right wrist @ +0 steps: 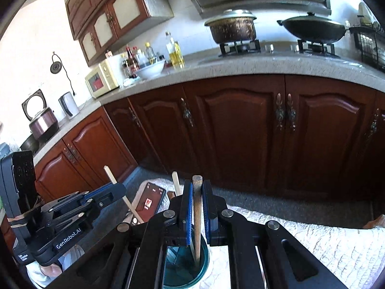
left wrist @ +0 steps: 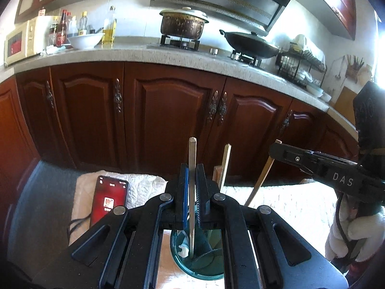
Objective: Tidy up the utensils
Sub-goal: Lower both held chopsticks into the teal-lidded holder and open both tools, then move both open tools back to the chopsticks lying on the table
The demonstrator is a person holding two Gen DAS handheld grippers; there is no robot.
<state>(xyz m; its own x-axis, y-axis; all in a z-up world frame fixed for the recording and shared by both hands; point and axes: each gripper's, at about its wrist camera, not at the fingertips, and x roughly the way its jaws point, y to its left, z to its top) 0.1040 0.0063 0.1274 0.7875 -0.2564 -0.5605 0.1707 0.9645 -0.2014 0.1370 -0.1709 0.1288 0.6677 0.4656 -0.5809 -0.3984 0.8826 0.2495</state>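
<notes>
Left wrist: the left gripper (left wrist: 192,192) clenches a pale stick (left wrist: 192,168), tip inside the teal cup (left wrist: 207,273); 1 stick (left wrist: 225,166) already stands there. Right wrist: the right gripper (right wrist: 197,207) grasps a brown stick (right wrist: 197,214), lower end in the cup (right wrist: 203,263). Both await release.

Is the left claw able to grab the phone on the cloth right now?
Probably not yet. The left claw is shut on a pale chopstick standing in the green cup. The phone lies uncovered beside it.

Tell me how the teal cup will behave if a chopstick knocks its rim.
The teal cup looks like thin plastic, so probably light. It is tall and narrow and sits on a quilted cloth, so it may tip. The upright chopsticks add leverage.
</notes>
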